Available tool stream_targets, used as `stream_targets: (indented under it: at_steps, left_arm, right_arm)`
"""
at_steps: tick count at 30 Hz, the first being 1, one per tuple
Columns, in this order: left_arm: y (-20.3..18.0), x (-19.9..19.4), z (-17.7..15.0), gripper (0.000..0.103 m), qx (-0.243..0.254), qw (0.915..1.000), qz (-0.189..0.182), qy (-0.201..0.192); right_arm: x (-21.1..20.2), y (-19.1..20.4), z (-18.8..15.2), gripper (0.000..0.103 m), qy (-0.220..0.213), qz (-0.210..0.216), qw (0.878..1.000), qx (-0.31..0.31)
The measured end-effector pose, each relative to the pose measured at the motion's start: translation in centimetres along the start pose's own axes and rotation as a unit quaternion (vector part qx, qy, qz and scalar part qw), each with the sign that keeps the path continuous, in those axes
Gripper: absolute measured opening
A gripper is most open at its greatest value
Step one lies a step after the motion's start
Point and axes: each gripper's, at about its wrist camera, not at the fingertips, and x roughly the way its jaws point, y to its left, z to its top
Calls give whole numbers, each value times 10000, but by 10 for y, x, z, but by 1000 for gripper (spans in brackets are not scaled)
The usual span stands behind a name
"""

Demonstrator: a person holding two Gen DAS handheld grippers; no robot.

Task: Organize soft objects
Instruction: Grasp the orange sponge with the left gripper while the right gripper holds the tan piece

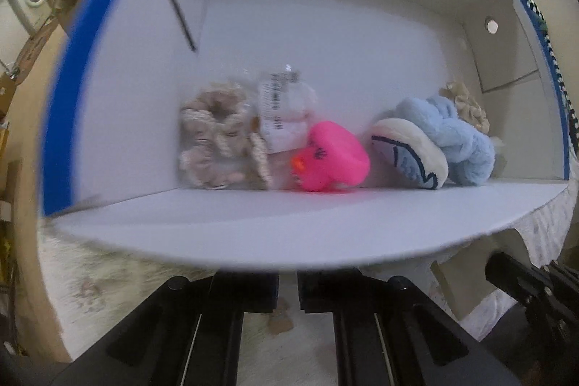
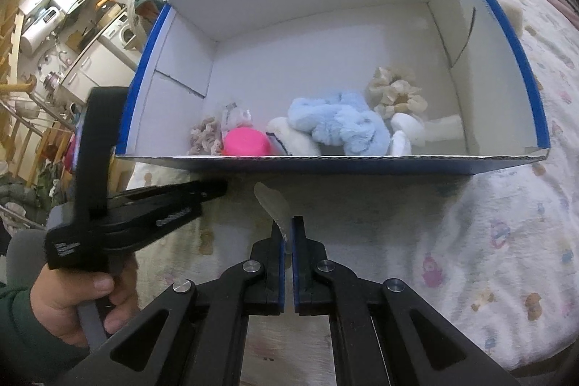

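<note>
A patterned bedspread (image 2: 506,241) carries a white cardboard box (image 2: 325,35) with blue outer walls, filling the upper half of the right wrist view. All the soft things lie along its near wall. From nine o'clock to three o'clock in that row: a beige scrunchie (image 1: 217,143), a small clear packet (image 1: 282,111) with a printed label too blurred to read, a pink rubber duck (image 1: 331,158), a cream plush piece (image 1: 409,154) with blue stitching, a fluffy blue scrunchie (image 2: 340,122), and a cream satin scrunchie (image 2: 394,89) behind it at one o'clock.

The left gripper (image 1: 287,292), held in a hand (image 2: 76,299) at eight o'clock, has its jaws pressed together on nothing. White lettering on its body is illegible.

The right gripper (image 2: 288,234) pinches a thin translucent strip (image 2: 271,205) outside the box.
</note>
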Motion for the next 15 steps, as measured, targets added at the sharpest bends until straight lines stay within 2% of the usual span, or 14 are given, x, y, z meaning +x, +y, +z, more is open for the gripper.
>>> stream_targets:
  at_steps: [9, 13, 15]
  left_arm:
    - [24, -46, -22, 7, 33, 9992, 201, -351]
    - [40, -77, -35, 7, -139, 9981, 229, -547]
    - [41, -80, -37, 7, -210, 9976, 235, -613]
  right_arm:
    - [0, 6, 1, 5, -54, 98, 9999, -72]
    - [-3, 12, 1, 5, -93, 155, 9998, -129]
    - [-6, 14, 1, 5, -120, 195, 9996, -142]
